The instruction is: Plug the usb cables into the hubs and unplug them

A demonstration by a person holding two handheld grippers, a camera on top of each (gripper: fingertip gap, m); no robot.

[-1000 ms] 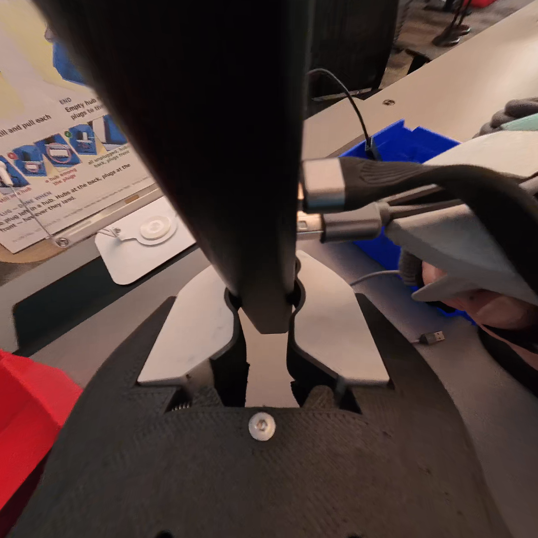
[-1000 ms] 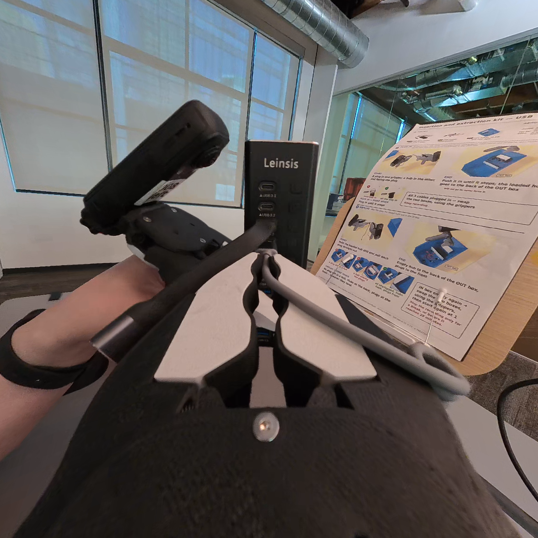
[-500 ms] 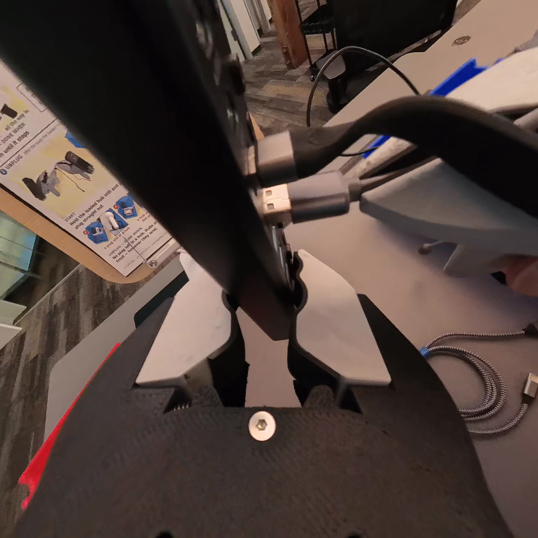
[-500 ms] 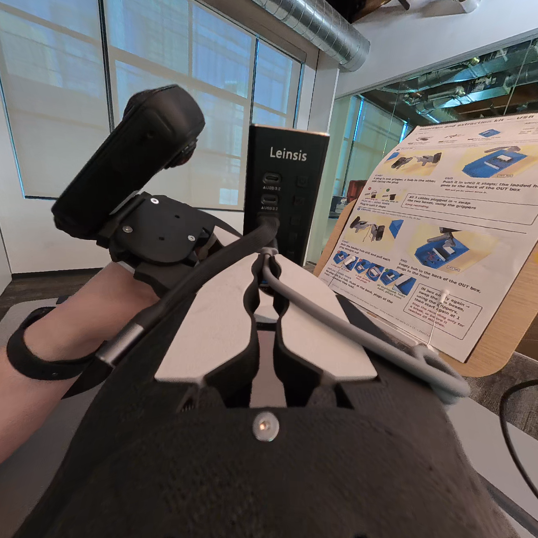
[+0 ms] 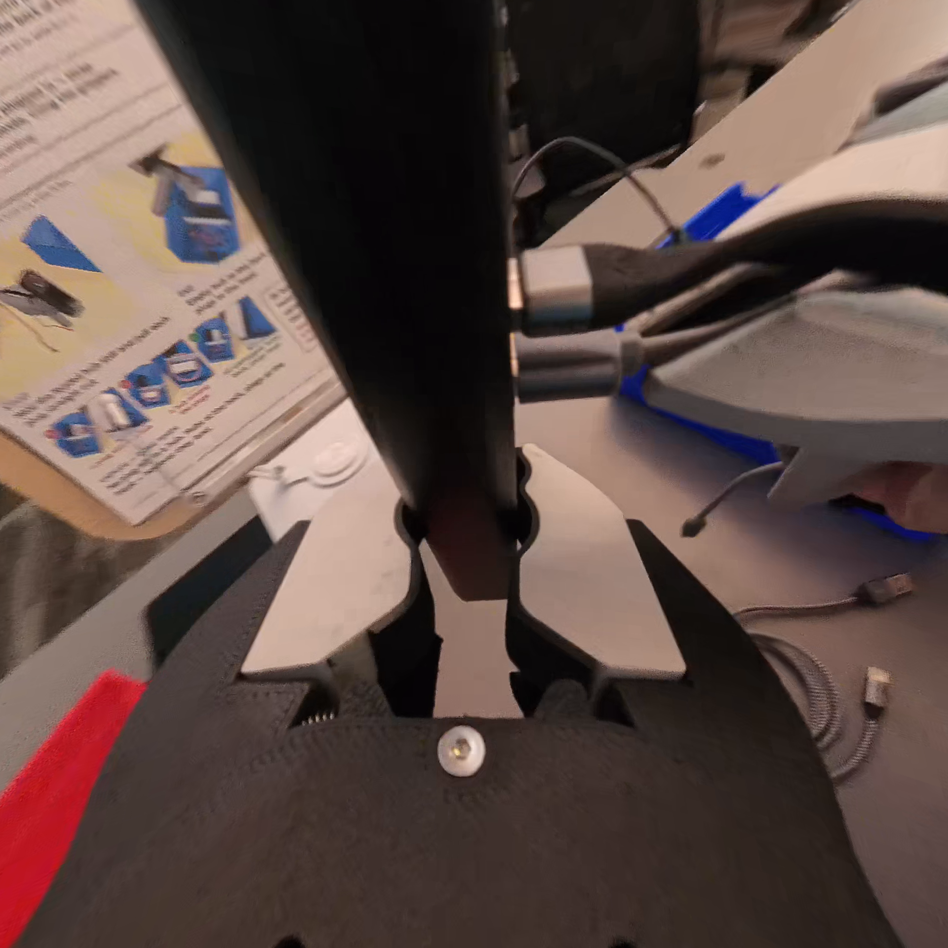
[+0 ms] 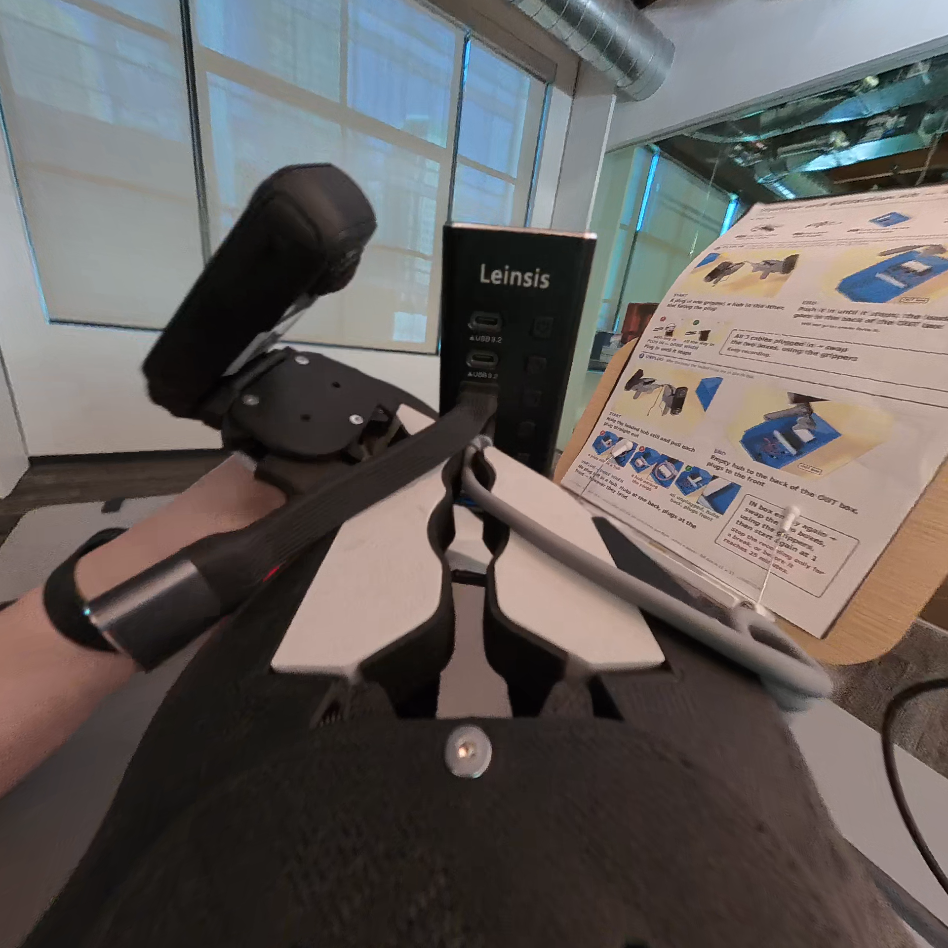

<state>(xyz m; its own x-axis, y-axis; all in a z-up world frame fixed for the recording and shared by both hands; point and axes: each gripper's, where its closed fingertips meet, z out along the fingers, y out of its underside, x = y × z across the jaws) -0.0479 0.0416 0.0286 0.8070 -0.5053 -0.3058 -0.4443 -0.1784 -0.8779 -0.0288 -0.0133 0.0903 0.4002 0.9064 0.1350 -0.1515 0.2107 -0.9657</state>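
My left gripper (image 5: 464,513) is shut on the lower end of a black USB hub (image 5: 359,205) and holds it upright above the table. A black flat cable's plug (image 5: 556,290) sits in the hub's port face. Just below it, a grey USB plug (image 5: 564,367) is pressed almost flush against the hub. My right gripper (image 6: 469,461) is shut on that grey plug, and its grey cable (image 6: 615,579) trails back to the right. In the right wrist view the hub (image 6: 515,308) stands straight ahead, with the black cable (image 6: 333,502) running down to the left.
An instruction sheet on a wooden stand (image 6: 769,436) stands right of the hub. A blue bin (image 5: 718,220) lies behind the right gripper, and a red bin (image 5: 46,769) at lower left. Loose braided cables (image 5: 821,682) lie on the grey table at right. Some 8 centimetres of space lies between my two pairs of fingers.
The grey plug's bare metal tip showed half a second ago; now it is pushed nearly flush into the hub. The hub and left gripper have swung slightly.
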